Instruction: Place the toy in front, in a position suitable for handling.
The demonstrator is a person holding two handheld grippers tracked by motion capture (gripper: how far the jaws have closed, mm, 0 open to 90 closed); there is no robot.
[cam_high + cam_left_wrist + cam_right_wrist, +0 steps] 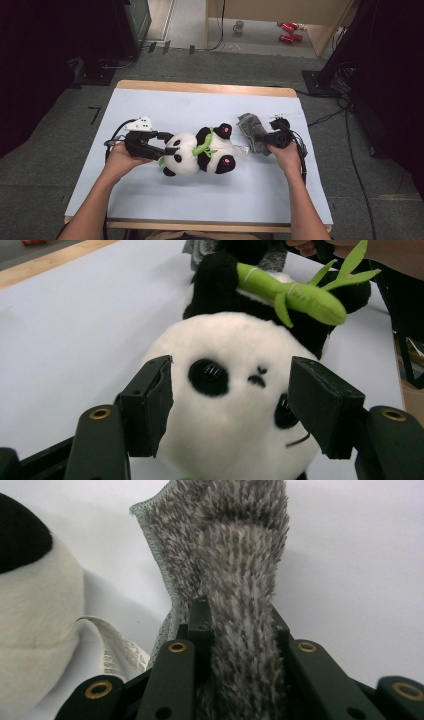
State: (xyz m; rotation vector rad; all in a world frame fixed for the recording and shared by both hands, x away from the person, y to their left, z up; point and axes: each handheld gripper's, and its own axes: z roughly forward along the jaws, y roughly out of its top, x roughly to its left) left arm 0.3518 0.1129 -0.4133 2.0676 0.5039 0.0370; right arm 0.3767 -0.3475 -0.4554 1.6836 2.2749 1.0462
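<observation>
Left tongs [230, 415] clasp the plush panda's [235, 440] head wide, while right tongs [237, 625] pinch the grey cloth [235, 545].

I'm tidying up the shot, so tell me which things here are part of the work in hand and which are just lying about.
In use:
- plush panda, head between the left gripper jaws
- grey fuzzy cloth, pinched by the right gripper

Lying about:
- mug on the floor beyond the table
- red items on the floor

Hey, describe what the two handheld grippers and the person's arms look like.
Both grippers are black. The left gripper carries a grey three-cornered plate on top and trails a black cable; brass-coloured rivets dot its blocky jaws. The right gripper has a cable too. The forearms are bare, without sleeves.
</observation>
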